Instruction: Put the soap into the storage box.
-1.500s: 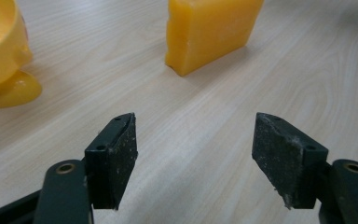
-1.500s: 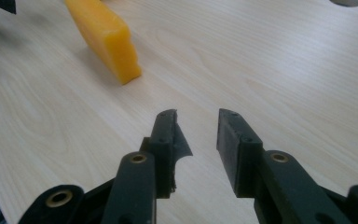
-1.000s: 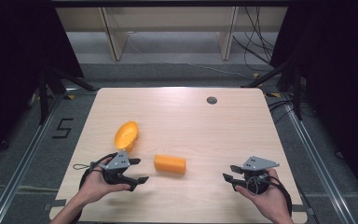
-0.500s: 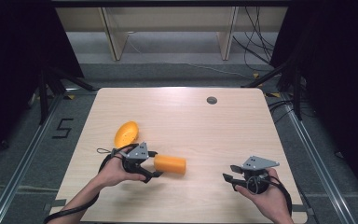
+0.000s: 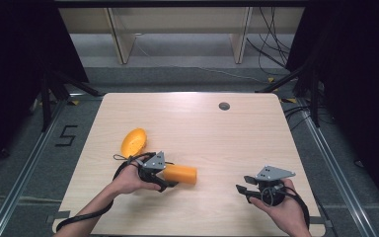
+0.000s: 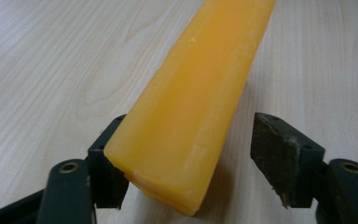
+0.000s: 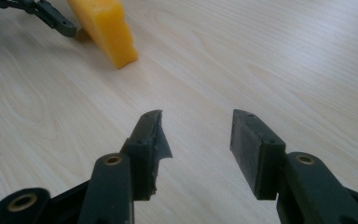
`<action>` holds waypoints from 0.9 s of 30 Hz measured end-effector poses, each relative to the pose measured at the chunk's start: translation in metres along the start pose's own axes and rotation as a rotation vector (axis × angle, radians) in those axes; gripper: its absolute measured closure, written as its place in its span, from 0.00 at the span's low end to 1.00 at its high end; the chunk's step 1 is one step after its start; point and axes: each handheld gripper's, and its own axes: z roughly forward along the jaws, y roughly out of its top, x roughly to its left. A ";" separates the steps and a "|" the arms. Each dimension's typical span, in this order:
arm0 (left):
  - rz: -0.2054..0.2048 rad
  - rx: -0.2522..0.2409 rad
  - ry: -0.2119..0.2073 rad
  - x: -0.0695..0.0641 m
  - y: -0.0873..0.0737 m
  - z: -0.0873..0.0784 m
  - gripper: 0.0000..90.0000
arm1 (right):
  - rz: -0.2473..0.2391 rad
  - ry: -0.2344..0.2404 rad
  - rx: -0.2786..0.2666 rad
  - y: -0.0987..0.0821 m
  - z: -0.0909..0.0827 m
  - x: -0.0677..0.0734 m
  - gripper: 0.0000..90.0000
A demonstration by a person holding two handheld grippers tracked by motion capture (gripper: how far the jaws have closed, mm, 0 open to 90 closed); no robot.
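An orange rectangular block point(image 5: 181, 174) lies on the wooden table point(image 5: 212, 138), left of centre near the front. My left gripper point(image 5: 166, 178) is open around the block's near end point(image 6: 186, 116). One jaw touches the block's side; the other stands off it with a visible gap. An orange bowl-shaped piece point(image 5: 133, 141) lies tilted just behind the left hand. My right gripper point(image 5: 243, 190) rests at the front right, open point(image 7: 198, 126) with only bare table between its fingers. The right gripper view also shows the block point(image 7: 107, 28) and the left gripper point(image 7: 51, 16) farther off.
A small dark round grommet point(image 5: 224, 105) sits in the tabletop at the back. Black stands and cables surround the table on the floor. Wooden shelf legs point(image 5: 118, 34) stand beyond the far edge.
The left hand has moved right and forward from the front left, bringing its open jaws around the end of the orange block. The right gripper has stayed put.
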 end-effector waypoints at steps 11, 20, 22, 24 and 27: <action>0.009 0.015 -0.002 0.004 -0.001 0.006 0.45 | 0.020 0.004 0.010 0.000 -0.001 -0.001 0.60; -0.002 0.013 -0.007 -0.009 -0.002 0.001 0.66 | 0.033 0.001 0.026 -0.001 -0.001 -0.002 0.60; -0.003 0.006 0.018 -0.012 -0.003 0.001 0.66 | 0.033 0.000 0.027 -0.001 -0.001 -0.002 0.60; -0.015 0.004 0.028 -0.014 -0.004 0.001 0.66 | 0.033 0.001 0.027 -0.001 -0.001 -0.002 0.60; -0.035 -0.007 0.041 -0.018 -0.004 0.001 0.66 | 0.037 0.002 0.025 -0.001 0.000 -0.001 0.60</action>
